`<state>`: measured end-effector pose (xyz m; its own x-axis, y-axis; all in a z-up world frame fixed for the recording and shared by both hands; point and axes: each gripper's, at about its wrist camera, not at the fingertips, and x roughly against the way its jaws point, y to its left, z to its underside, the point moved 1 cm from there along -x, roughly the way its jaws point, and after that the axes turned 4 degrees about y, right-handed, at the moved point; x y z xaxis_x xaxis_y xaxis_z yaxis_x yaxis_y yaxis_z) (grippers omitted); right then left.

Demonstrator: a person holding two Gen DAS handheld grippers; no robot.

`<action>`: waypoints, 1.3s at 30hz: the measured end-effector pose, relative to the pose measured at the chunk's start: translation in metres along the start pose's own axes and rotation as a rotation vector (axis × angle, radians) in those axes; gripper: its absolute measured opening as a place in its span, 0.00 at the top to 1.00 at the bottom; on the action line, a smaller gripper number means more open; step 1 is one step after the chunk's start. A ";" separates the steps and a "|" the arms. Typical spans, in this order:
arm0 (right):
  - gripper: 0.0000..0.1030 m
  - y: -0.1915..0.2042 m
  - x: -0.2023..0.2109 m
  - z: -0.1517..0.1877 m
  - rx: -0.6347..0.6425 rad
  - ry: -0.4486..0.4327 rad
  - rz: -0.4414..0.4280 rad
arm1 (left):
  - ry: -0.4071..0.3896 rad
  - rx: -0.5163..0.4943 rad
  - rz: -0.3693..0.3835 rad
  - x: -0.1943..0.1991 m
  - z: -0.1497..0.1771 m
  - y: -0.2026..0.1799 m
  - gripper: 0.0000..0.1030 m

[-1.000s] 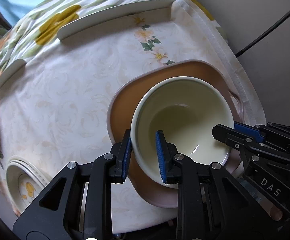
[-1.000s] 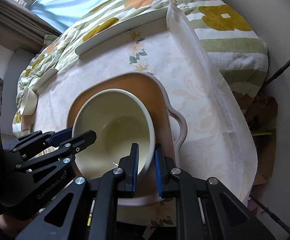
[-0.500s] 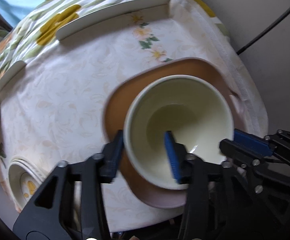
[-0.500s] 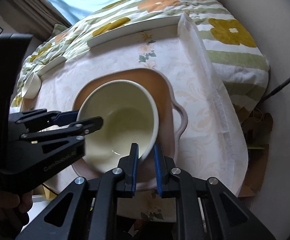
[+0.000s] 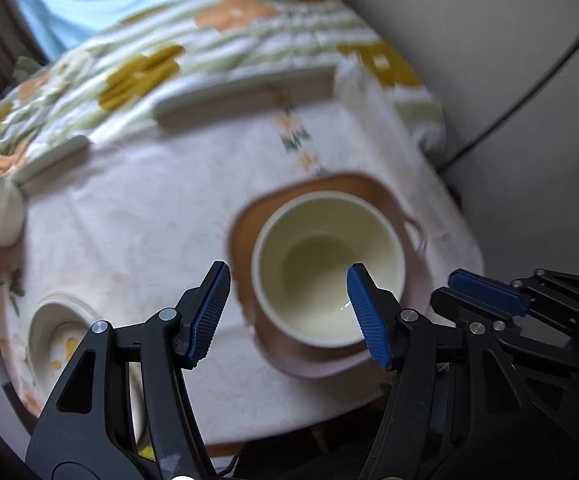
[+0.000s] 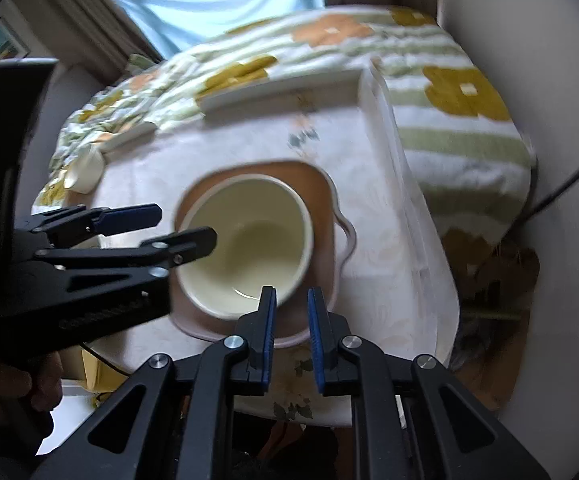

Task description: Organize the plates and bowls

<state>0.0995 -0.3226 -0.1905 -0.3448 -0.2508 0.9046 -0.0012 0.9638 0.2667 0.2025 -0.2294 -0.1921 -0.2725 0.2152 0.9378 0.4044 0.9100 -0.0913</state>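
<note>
Both grippers have let go of the bowl (image 5: 327, 276) since a second ago and pulled back from it; the left gripper (image 5: 289, 312), which had pinched the bowl's near rim, now has its jaws released and spread wide, one blue pad to the left of the bowl and the other over its near right rim, touching nothing; the right gripper (image 6: 291, 332), which had clamped the rim at the other side, now has its jaws parted by a narrow gap and grasps nothing, its tips just short of the bowl's near edge; the cream bowl sits upright and empty in the middle of the brown plate (image 5: 249, 216), a squarish dish with a pale rim and a small handle on its right side; the plate rests on the surface (image 5: 137, 208), covered by a pale cloth with a small flower print, near its right front corner; in the left wrist view a stack of white plates (image 5: 45, 324) with a yellow flower pattern lies at the front left edge, well apart from the bowl; a small white dish (image 5: 3, 216) stands tilted at the far left edge; two long white trays (image 5: 245, 88) lie along the far edge; beyond them a bedspread (image 5: 217, 36) with orange and mustard flowers; both views are blurred
</note>
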 end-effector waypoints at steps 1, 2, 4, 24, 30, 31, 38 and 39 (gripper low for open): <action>0.86 0.006 0.007 -0.003 0.031 -0.019 -0.013 | -0.045 0.033 0.002 0.017 0.003 0.007 0.43; 0.86 0.012 0.012 -0.006 0.056 -0.035 -0.024 | -0.083 0.061 0.000 0.030 0.005 0.013 0.42; 0.70 0.031 0.025 -0.016 0.134 -0.082 -0.061 | -0.193 0.145 -0.039 0.064 0.015 0.034 0.11; 0.01 0.237 -0.020 -0.157 0.482 -0.131 -0.262 | -0.365 0.849 -0.192 0.149 0.096 0.324 0.00; 0.01 0.289 -0.104 -0.202 0.449 0.011 -0.246 | -0.250 0.934 -0.081 0.083 0.082 0.402 0.07; 0.01 0.293 -0.117 -0.206 0.438 0.031 -0.250 | -0.234 0.946 -0.057 0.070 0.079 0.412 0.13; 0.16 0.329 -0.213 -0.233 0.382 0.171 -0.250 | -0.143 1.004 0.038 -0.012 0.051 0.467 0.38; 0.21 0.332 -0.225 -0.235 0.374 0.185 -0.255 | -0.138 1.008 0.045 -0.020 0.047 0.471 0.43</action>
<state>0.3973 0.0327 -0.2273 -0.1166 -0.4624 0.8790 -0.4130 0.8274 0.3805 0.3576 0.2117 -0.2698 -0.3992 0.2374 0.8856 -0.4896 0.7615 -0.4248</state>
